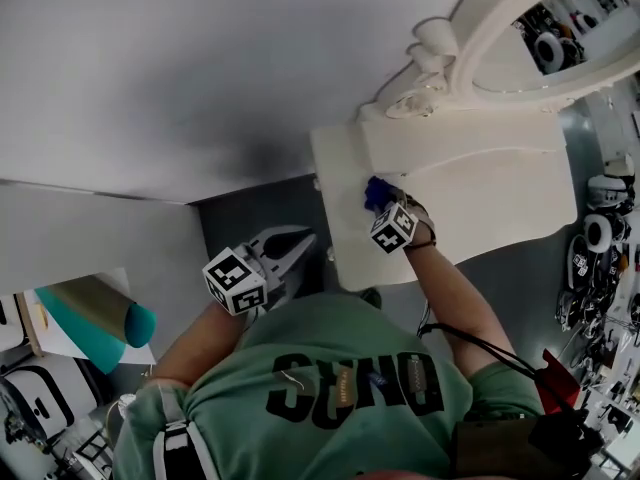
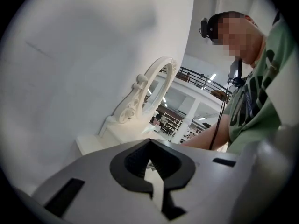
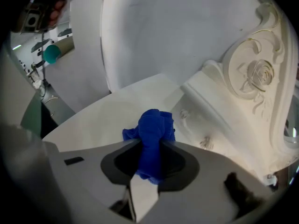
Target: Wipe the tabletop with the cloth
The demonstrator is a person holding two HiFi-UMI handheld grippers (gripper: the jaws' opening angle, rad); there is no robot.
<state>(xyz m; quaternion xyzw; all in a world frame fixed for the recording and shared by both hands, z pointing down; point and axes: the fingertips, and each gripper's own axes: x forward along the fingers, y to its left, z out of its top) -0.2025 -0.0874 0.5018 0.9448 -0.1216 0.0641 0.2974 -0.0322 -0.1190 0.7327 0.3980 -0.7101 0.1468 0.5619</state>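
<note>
While the right tool (image 3: 150, 160) is clenched on the bunched blue cloth (image 3: 153, 129), the wad pokes out past its tips and points down at the pale desk (image 3: 107, 120). In the head view the cloth sits toward nine o'clock on the desk, close to that edge, with the carved mirror (image 1: 530, 28) standing at one o'clock from it. No view settles whether the wad presses on the surface or rides just over it.

At seven o'clock from the cloth in the head view, the left tool (image 2: 150, 164) hangs off the desk, near the person's green shirt (image 1: 340, 368). Its jaws are drawn together at the tips with nothing between them, so it looks idle.

By my judgement the wiping step itself is in hand, working the nine o'clock side. Most of the top, out to three o'clock and up to the raised ledge under the mirror, looks not yet covered, though the pictures cannot prove that.

For the next move, I would say the wad needs firm downward pressure and a sweep toward three o'clock. The grip should hold tight so the cloth does not drag loose, and the stroke should stop short of the ledge at twelve o'clock.
</note>
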